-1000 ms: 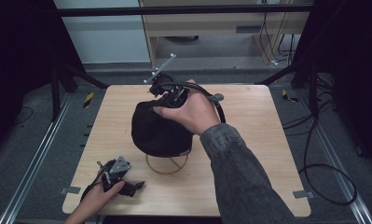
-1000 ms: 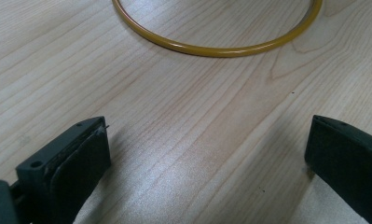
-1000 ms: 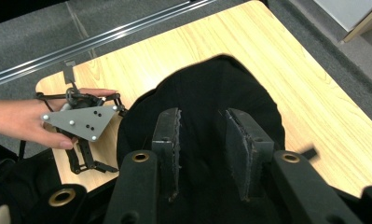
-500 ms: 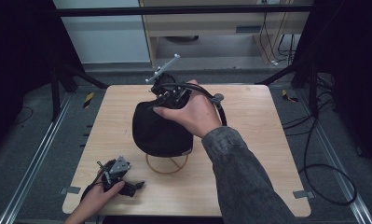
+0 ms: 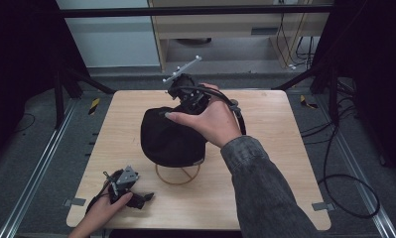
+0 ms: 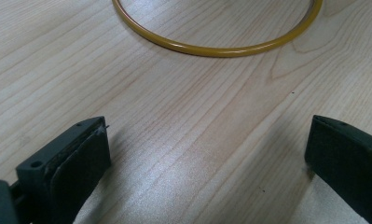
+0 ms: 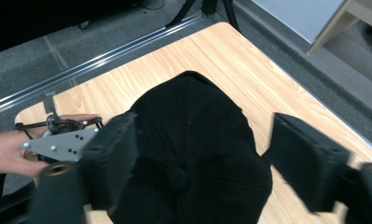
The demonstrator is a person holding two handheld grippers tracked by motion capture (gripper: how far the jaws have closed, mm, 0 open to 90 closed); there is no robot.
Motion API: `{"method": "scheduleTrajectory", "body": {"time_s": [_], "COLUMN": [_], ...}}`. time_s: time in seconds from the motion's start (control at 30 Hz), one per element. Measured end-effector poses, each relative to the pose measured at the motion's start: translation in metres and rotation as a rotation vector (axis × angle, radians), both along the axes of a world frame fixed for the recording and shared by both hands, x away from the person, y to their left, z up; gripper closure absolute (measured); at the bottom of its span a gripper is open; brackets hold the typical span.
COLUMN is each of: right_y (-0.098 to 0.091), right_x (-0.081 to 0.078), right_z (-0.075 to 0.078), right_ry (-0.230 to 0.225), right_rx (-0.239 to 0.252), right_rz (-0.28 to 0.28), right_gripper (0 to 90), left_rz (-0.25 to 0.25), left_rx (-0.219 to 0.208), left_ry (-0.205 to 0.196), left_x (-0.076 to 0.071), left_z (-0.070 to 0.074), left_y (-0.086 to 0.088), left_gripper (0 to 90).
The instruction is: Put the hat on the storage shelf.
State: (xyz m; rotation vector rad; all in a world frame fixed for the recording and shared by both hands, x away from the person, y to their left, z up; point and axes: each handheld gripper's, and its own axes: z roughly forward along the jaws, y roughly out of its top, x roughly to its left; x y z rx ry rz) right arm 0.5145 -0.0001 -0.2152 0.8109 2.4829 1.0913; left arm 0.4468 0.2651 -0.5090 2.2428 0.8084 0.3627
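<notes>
Both tools gape wide: right tool (image 7: 200,163) over black cap (image 5: 171,136), left tool (image 6: 207,154) near yellow ring (image 6: 211,46)

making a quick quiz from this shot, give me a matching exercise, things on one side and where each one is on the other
Things:
1. black cap
2. yellow ring
3. left claw
4. right claw

Places:
A. near table corner, resting low
B. above the cap's far side
C. middle of the table
D. flat on the wood, partly under the cap

Pairs: 1-C, 2-D, 3-A, 4-B
</notes>
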Motion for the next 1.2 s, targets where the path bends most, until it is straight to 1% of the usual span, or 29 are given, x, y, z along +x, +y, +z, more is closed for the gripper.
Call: {"method": "scheduleTrajectory", "body": {"time_s": [0.07,0.1,0.2,0.3,0.4,0.83,1.0,1.03,1.2], "right_y": [-0.003,-0.004,-0.009,-0.014,-0.023,-0.043,-0.054,-0.054,-0.07], "right_x": [0.0,-0.001,-0.002,-0.003,-0.006,-0.014,-0.019,-0.019,-0.026], "right_z": [0.001,0.002,0.004,0.005,0.006,0.009,0.005,0.005,0.002], "right_ry": [-0.018,-0.017,-0.045,-0.053,-0.061,-0.074,-0.073,-0.073,-0.088], "right_rx": [0.005,0.013,0.03,0.044,0.062,0.079,0.078,0.078,0.076], "right_rz": [-0.015,-0.021,-0.026,-0.033,-0.053,-0.07,-0.082,-0.082,-0.103], "right_gripper": [16.8,15.3,12.2,10.3,8.3,5.8,5.4,5.4,4.7], "left_rz": [0.0,0.0,0.0,0.0,0.0,0.0,0.0,0.0,0.0], "left_rx": [0.0,0.0,0.0,0.0,0.0,0.0,0.0,0.0,0.0], "left_ry": [0.0,0.0,0.0,0.0,0.0,0.0,0.0,0.0,0.0], "left_x": [0.0,0.0,0.0,0.0,0.0,0.0,0.0,0.0,0.0], "left_z": [0.0,0.0,0.0,0.0,0.0,0.0,0.0,0.0,0.0], "left_y": [0.0,0.0,0.0,0.0,0.0,0.0,0.0,0.0,0.0], "left_gripper": [0.0,0.0,0.0,0.0,0.0,0.0,0.0,0.0,0.0]}}
